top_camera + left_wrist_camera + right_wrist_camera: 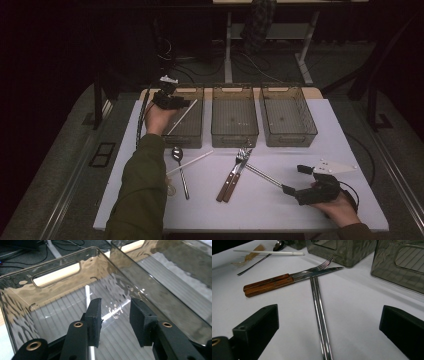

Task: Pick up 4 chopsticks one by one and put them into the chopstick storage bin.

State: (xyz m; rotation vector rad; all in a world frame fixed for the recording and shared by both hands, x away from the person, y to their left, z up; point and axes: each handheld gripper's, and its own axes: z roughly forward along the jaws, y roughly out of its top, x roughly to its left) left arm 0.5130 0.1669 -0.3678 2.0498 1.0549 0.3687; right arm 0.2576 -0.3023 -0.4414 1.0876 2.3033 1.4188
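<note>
Both grippers' fingers parted: left gripper (115, 315) above left bin (22, 305), right gripper (329, 330) over metal chopsticks (319, 315).

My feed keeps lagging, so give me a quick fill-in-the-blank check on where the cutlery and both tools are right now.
1. The left tool hangs over the ____ of the three bins.
2. A white stick lies inside that bin, and the left tool's jaws are ____.
3. The fork and knife have ____ handles.
4. The metal chopsticks lie between the open jaws of the ____ tool.

Missing words: leftmost; open; wooden; right
</note>
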